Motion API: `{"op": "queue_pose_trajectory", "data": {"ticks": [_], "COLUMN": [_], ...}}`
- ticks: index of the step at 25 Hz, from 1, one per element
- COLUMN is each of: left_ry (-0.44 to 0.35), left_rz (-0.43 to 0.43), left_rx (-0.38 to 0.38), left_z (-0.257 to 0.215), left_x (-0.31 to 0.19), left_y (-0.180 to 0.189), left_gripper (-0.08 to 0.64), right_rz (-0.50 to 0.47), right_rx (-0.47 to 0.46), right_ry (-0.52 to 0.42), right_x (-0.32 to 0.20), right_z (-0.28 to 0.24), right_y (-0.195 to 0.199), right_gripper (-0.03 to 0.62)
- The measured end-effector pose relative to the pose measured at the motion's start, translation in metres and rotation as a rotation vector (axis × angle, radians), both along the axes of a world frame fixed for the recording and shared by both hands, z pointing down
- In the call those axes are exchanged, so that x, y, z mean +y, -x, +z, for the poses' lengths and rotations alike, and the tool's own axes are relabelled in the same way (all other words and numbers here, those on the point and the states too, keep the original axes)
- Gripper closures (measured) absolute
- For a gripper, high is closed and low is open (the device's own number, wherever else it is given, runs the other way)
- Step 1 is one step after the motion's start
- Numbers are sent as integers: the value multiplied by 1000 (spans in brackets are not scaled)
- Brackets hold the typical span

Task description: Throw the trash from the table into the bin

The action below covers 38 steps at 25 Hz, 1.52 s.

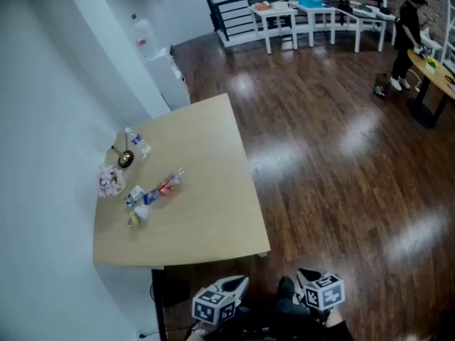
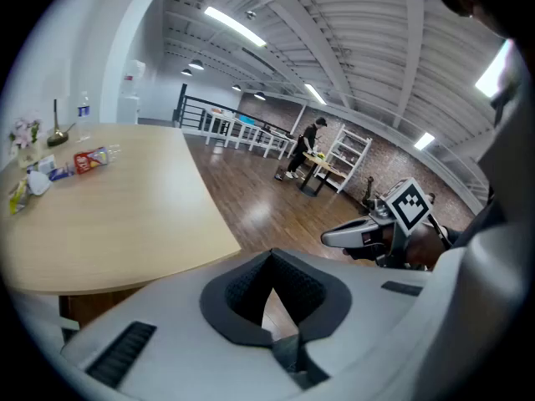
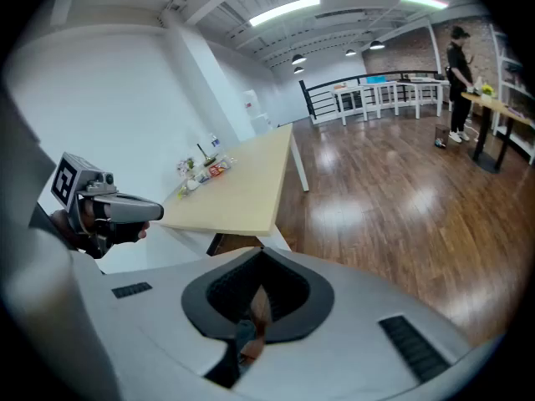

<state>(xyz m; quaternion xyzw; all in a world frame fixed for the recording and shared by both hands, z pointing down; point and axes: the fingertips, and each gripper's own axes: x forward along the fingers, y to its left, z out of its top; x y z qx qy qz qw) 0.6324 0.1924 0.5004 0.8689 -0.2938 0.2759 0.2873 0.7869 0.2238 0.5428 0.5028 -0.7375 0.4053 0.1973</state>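
Head view shows trash (image 1: 153, 190) far across the table (image 1: 206, 215) — only gripper views reveal jaws: right gripper (image 3: 261, 282) clenched empty, left gripper (image 2: 274, 286) seemingly likewise.

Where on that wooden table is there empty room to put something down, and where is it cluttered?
The table is bare along its whole right side, by the wood floor, and across its near edge. It is crowded beside the wall: a water bottle, flowers, a red wrapper and small scraps.
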Motion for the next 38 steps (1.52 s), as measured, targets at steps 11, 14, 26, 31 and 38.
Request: {"op": "queue_pose_trajectory", "data": {"ticks": [11,14,26,31,38], "left_ry": [-24,-41,-10,-5,10], "left_rz": [-204,-248,-312,-355,-427], "left_rx": [29,29,42,32,-23], "left_z": [-22,-21,-4,-3,-1], "left_x": [-66,-74,-92,-110,-149], "left_y": [209,261,368,385,415], "left_gripper": [558,558,558,558,558], "right_rz": [-264,-314,-374,-400,-508], "right_rx": [-9,-3,32,36,9], "right_ry": [-68,-82,-79,-81,-90], "right_x": [-79,-95,-129,-165,-223], "right_z": [-32,-32,-38,-38,-35], "right_y": [226,277,380,404,452], "right_gripper": [588,588,586,586,586]}}
